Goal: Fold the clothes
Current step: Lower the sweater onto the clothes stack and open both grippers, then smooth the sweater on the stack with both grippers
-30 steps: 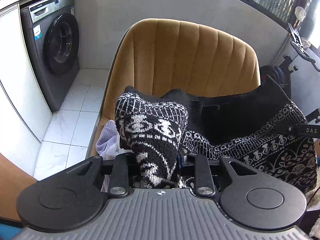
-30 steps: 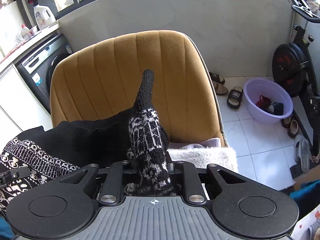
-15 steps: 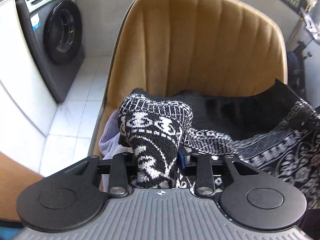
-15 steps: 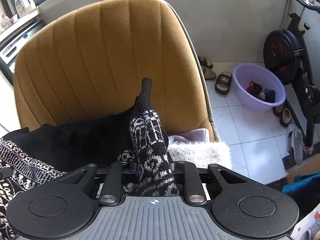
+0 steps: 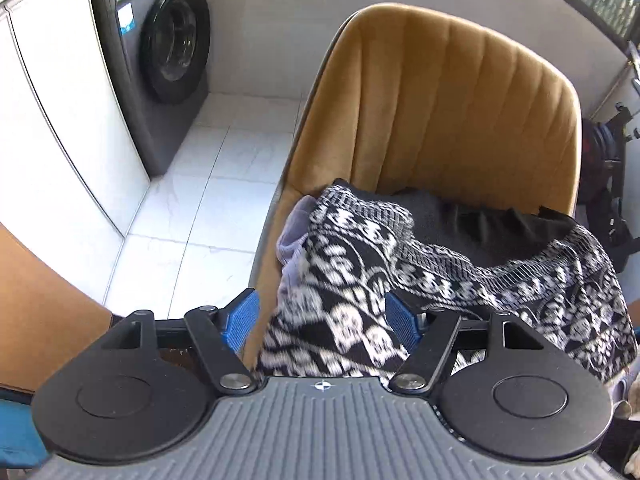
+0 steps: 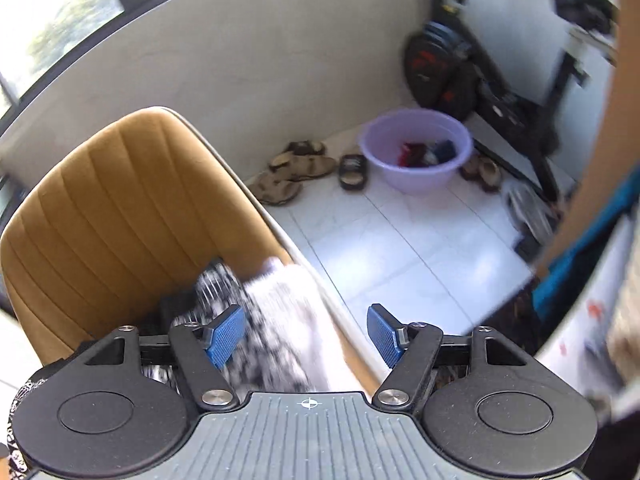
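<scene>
Both wrist cameras look down close over the mustard chair (image 5: 460, 112), which they share: the left views its washing-machine side, the right (image 6: 120, 208) its basin side.

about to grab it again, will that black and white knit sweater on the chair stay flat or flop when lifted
The sweater will likely flop: it already lies in soft folds over the chair seat. The thick knit probably gives the left gripper pads good grip. It looks bulky, so loose parts may sag and drag.
</scene>
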Demonstrator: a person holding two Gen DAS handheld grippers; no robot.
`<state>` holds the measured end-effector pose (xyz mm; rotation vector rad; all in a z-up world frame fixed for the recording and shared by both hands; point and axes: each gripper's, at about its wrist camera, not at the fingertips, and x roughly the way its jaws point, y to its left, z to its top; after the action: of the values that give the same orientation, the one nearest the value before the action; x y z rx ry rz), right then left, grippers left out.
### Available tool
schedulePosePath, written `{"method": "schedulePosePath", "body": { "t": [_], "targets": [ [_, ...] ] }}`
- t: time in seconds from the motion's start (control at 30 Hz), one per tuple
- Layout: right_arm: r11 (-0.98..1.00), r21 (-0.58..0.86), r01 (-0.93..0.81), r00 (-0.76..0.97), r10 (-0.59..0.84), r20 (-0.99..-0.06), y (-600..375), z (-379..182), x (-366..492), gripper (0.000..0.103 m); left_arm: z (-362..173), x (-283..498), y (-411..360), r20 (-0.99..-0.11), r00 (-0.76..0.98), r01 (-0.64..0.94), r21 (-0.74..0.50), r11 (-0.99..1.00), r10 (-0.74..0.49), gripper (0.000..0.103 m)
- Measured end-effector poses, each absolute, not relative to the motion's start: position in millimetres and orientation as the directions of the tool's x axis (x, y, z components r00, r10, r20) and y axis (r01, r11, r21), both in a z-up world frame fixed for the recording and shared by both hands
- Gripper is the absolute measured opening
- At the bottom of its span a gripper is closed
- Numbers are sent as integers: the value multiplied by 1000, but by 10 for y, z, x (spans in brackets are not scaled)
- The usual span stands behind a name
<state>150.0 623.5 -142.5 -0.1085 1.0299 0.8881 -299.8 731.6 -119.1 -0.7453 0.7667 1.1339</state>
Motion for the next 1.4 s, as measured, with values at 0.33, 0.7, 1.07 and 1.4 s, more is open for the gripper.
{"method": "schedulePosePath", "body": {
  "t": [0.33,0.7,1.07,1.4],
  "targets": [
    [780,129,-612,239,339,-910,5994,-1954,1149,38,-1760,-2697,7289,-905,297,-897,-155,414,306,76],
    [423,52,-905,244,613,-751,6699,-1331,371,68,-1395,-2550,7833,-836,398,-864,-202,462,378,84],
    [144,-39,-989,105,485,-868,7728,-2254,118,82,-2213,-2323,8332,-889,331,-885,-175,432,317,93],
    [152,-48,-987,117,488,-865,7841,-2282,60,79,-2005,-2234,8163,-896,253,-890,-67,451,365,98]
  ]
}}
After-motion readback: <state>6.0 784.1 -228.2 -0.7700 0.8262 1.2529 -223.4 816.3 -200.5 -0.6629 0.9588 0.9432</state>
